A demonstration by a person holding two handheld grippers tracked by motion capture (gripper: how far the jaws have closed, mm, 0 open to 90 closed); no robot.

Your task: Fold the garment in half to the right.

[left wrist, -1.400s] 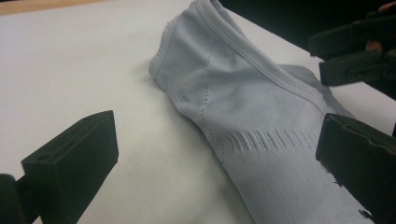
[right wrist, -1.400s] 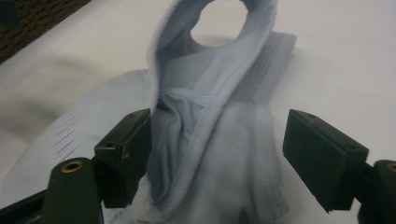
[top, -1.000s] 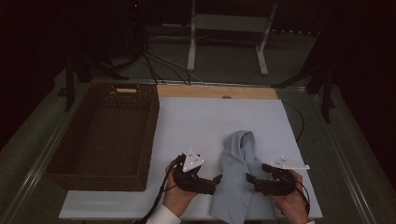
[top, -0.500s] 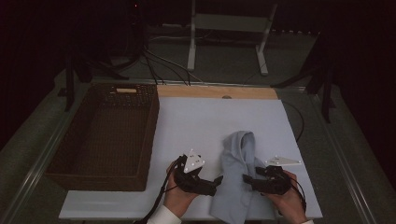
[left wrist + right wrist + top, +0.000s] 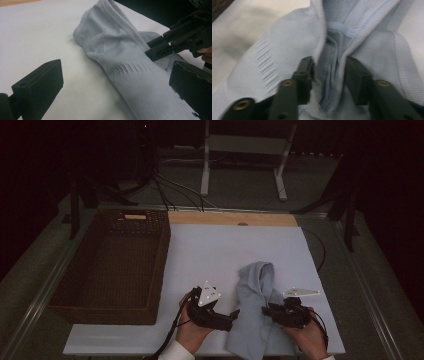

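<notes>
A light blue knit garment point(image 5: 256, 306) lies crumpled on the white tabletop point(image 5: 220, 250) near its front edge. My right gripper point(image 5: 267, 310) reaches in from the garment's right side. Its jaws have just been closing, and in the right gripper view point(image 5: 330, 75) they pinch a bunched fold of the fabric point(image 5: 287, 50). My left gripper point(image 5: 233, 315) rests at the garment's left edge. Its jaws stand wide apart in the left gripper view point(image 5: 115, 87), with cloth point(image 5: 120, 50) lying across the gap and untouched by the pads. The right gripper point(image 5: 175, 41) also shows there, on the far side of the cloth.
A dark brown wicker basket point(image 5: 112, 265) sits on the table's left side. A wooden strip point(image 5: 235, 218) runs along the far edge. Cables and a metal stand point(image 5: 240, 150) lie on the floor behind the table.
The right gripper's jaws have drawn together on the garment's right edge, and the gripper has edged slightly left. The left gripper has stayed put.
</notes>
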